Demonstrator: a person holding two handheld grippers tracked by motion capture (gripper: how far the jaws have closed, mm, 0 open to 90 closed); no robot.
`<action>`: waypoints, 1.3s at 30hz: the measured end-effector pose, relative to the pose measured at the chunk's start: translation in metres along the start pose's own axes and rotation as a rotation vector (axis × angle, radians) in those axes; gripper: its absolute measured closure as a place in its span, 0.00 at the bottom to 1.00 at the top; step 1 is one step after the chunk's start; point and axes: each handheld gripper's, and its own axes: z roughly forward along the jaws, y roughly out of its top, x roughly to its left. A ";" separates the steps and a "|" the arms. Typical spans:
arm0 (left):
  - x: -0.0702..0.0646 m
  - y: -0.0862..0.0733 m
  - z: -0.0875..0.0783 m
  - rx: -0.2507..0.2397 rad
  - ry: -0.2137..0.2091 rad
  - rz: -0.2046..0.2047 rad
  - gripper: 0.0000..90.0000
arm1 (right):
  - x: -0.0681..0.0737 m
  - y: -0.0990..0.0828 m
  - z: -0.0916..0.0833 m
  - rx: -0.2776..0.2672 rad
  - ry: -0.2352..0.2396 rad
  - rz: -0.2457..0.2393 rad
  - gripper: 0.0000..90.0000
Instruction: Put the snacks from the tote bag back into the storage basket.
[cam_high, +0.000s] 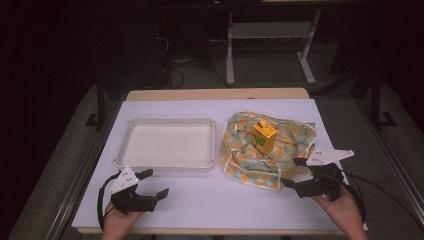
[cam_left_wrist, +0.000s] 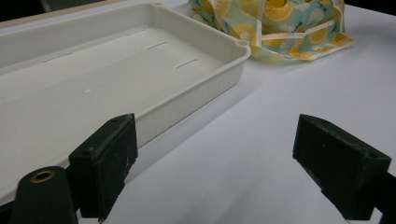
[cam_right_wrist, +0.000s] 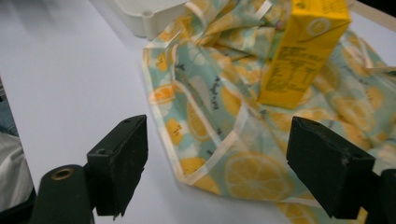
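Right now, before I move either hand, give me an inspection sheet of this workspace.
Surface: white sheet over a wooden table, flat.
Job's things: yellow carton upright on the lemon-print cloth, which lies rumpled.
Clutter: white tray left of the cloth, nothing in it.
Grippers: left gripper open, near the tray's front; right gripper open at the cloth's near edge, pads not pressing.
Cables: black cable loops from the left gripper.
Surroundings: dark room, grey floor, white stand legs behind.

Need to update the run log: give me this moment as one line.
left gripper: open, empty, near white tray | right gripper: open, empty, at lemon-print cloth edge | yellow juice carton: upright on cloth
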 end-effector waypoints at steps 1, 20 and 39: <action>0.000 0.000 0.000 -0.003 0.001 -0.001 0.15 | -0.003 0.002 -0.001 -0.003 -0.004 0.004 0.23; 0.001 0.001 -0.002 -0.034 0.008 -0.002 0.15 | -0.039 0.051 0.007 0.051 0.003 -0.007 0.22; 0.001 0.002 -0.003 -0.034 0.007 0.004 0.15 | -0.064 0.097 0.029 0.123 0.029 0.013 0.19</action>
